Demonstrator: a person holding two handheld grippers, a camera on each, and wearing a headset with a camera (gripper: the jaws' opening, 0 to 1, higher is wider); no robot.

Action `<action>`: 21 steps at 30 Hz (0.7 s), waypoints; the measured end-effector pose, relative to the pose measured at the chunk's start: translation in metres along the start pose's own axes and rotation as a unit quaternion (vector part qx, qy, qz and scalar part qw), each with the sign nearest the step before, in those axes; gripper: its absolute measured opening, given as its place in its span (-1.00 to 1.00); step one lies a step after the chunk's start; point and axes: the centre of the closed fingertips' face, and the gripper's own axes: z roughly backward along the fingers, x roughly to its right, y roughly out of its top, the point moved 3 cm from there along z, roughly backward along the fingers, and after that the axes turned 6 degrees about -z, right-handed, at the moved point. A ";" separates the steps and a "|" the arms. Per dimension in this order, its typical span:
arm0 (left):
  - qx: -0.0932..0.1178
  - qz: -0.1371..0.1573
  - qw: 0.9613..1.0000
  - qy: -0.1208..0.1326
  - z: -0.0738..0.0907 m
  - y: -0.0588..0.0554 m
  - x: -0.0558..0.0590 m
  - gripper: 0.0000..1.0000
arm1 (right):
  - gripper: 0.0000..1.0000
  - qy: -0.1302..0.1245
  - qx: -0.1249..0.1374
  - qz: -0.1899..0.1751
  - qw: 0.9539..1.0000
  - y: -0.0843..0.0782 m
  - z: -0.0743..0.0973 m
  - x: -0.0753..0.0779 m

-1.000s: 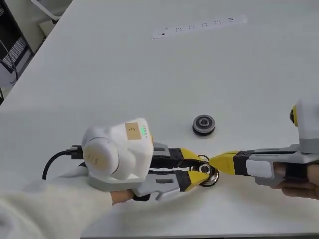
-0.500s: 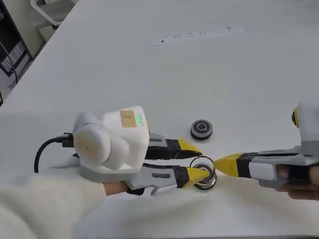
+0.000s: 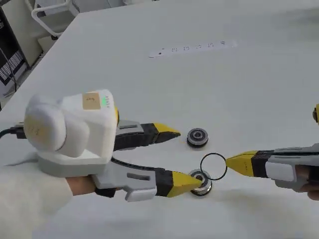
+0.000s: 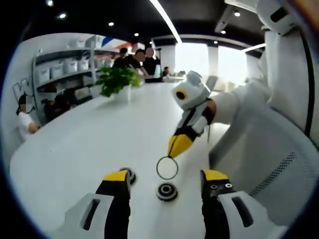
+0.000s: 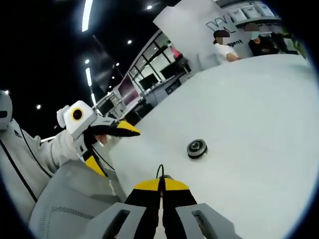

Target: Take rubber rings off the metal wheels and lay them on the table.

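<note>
While the right gripper (image 3: 234, 163) is pinched hard on a thin black rubber ring (image 3: 213, 166), the ring hangs off its yellow tips, lifted clear of the table (image 3: 124, 74). Its own view confirms this: jaws fully together, ring edge-on just past the tips.

Left gripper (image 3: 180, 157) is spread wide, gripping nothing. The bare wheel (image 3: 201, 180), metal rim showing, sits on the table right at the tip of the jaw nearer the person; can't tell if it's touching. In the left gripper view that wheel is dead ahead between the jaws, with the ring hanging just above it and the right gripper coming in from beyond.

Second wheel (image 3: 197, 137), dark ring on it, lies just past the tip of the left gripper's farther jaw, apart from the bare wheel.

Power strip (image 3: 194, 47) is well ahead of both grippers. Potted plant (image 4: 117, 79) stands far down the table in the left gripper view.
</note>
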 end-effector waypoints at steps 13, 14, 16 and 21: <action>0.003 0.017 0.998 0.058 0.059 -0.006 -0.009 0.73 | -1.00 0.009 0.028 0.008 1.000 0.026 0.022 -0.017; 0.004 0.019 0.998 0.060 0.062 -0.006 -0.008 0.75 | -1.00 0.009 0.028 0.010 1.000 0.028 0.022 -0.018; 0.005 0.019 0.997 0.069 0.068 -0.006 -0.008 0.81 | -1.00 0.010 0.029 0.013 0.999 0.032 0.021 -0.017; 0.006 0.027 0.997 0.072 0.081 -0.007 -0.003 1.00 | -1.00 0.016 0.028 0.015 0.999 0.037 0.020 -0.023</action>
